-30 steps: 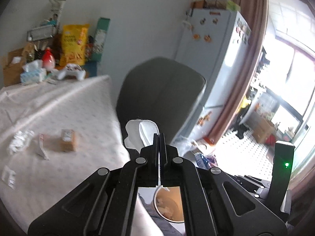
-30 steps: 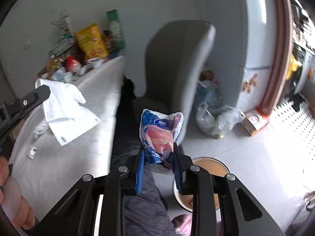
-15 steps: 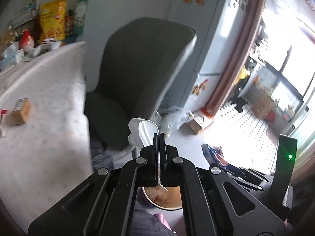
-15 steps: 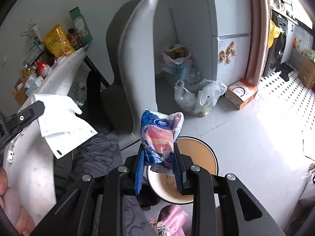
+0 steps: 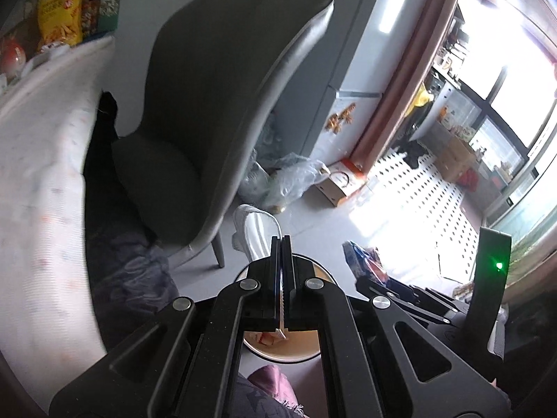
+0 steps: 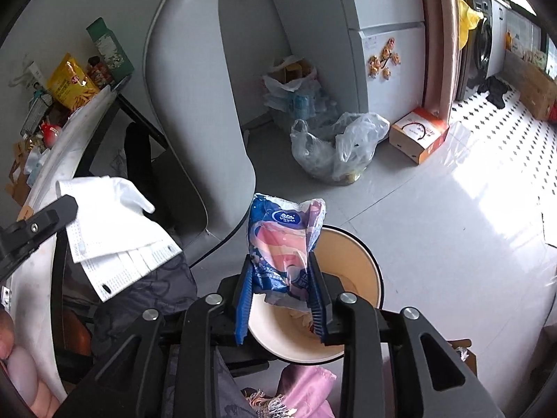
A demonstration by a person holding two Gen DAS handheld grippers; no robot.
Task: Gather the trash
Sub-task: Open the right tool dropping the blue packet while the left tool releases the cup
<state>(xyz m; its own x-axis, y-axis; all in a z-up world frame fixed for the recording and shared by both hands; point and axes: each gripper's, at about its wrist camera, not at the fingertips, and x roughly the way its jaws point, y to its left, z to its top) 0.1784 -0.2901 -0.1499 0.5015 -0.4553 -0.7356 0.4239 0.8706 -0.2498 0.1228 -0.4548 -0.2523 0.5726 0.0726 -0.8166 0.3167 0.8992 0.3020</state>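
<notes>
Lower centre of the right view, the right gripper has just been loosening on a blue wrapper above the bin; light, crinkly, slippery, best pinched mid-body. The left gripper, fingers pressed together, pinches limp white paper by its edge.

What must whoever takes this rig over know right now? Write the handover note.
Left tool: shut on crumpled white paper.
Right tool: jaws have just been opening; the blue-and-pink plastic wrapper sits between the pads, apparently gripped.
Both are above the round tan bin on the floor.
Done: both pieces brought to the bin.
Left: drop both in.
</notes>
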